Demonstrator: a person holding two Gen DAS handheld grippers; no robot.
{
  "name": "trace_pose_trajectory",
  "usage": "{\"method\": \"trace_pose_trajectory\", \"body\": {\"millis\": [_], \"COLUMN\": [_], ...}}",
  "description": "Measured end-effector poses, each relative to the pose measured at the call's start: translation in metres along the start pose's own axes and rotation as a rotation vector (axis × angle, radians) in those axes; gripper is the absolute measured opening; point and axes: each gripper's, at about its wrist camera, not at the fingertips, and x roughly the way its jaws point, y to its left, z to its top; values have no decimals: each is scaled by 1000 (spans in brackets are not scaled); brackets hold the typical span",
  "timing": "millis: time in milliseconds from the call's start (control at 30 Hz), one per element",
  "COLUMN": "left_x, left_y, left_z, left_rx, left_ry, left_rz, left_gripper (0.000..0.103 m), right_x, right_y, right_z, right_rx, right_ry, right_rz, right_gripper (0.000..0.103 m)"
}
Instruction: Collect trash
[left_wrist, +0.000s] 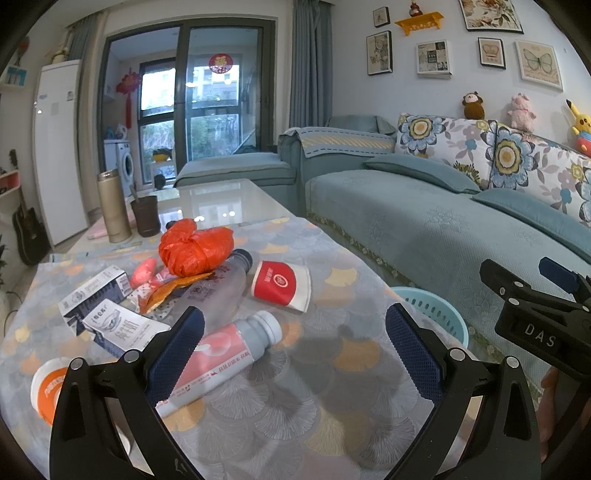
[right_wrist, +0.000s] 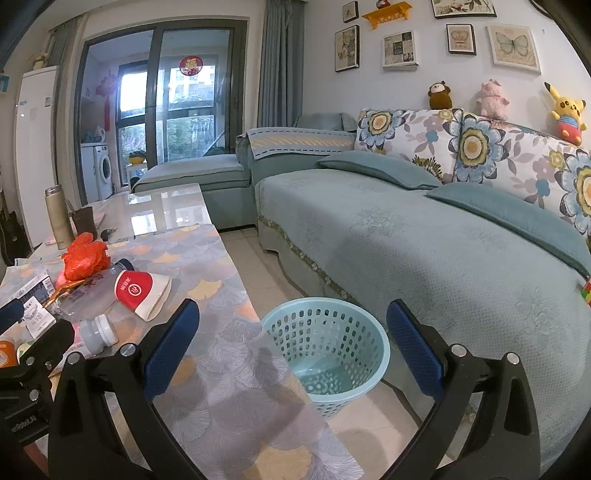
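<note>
2 grippers up and both spread wide with nothing between the pads, so I'm at the picking stage with the whole heap untouched on the patterned tablecloth (left_wrist: 332, 302). My left gripper (left_wrist: 295, 343) hovers right over the pink-labelled bottle (left_wrist: 225, 354), which lies on its side with its grey cap pointing toward the sofa; that looks like my closest target. Beyond it I've got the red and white paper cup (left_wrist: 282, 284) tipped over, a clear bottle (left_wrist: 218, 291) lying under the orange plastic bag (left_wrist: 194, 249), 2 flattened cartons (left_wrist: 107, 310) to the left, and an orange-lidded tub (left_wrist: 46, 387) at the near edge. My right gripper (right_wrist: 293, 343) hangs off the table's side, looking straight down at the blue mesh basket (right_wrist: 376, 354) on the floor between table and sofa, and it appears to have nothing in it. To do this well, I'd judge the pads should close across the bottle's body, not its length, gripping near the middle so the round shape doesn't roll out, then lift clear of the cloth before swinging toward the basket.
</note>
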Motion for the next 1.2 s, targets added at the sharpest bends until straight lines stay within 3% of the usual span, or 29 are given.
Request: {"method": "trace_pose_trajectory", "body": {"millis": [433, 733, 900, 1000, 1167, 1200], "left_x": [-2, -17, -38, -52, -70, -69], "left_y": [4, 5, 27, 69, 134, 142], "left_z": [2, 10, 19, 17, 0, -2], "left_rx": [-6, -32, -78, -197, -374, -392], "left_ry": [-7, -5, 0, 52, 134, 152], "left_rz": [5, 48, 165, 296, 508, 515], "left_gripper": [95, 95, 96, 96, 96, 96], "right_x": [0, -1, -1, 2, 4, 4], "right_y": [0, 4, 12, 22, 55, 66], "right_z": [0, -1, -2, -4, -6, -7], "right_rx": [-3, -15, -42, -50, -83, -100], "right_ry": [6, 16, 38, 88, 150, 166], "right_rz": [5, 44, 88, 154, 289, 324], "right_gripper": [97, 96, 88, 81, 81, 81]}}
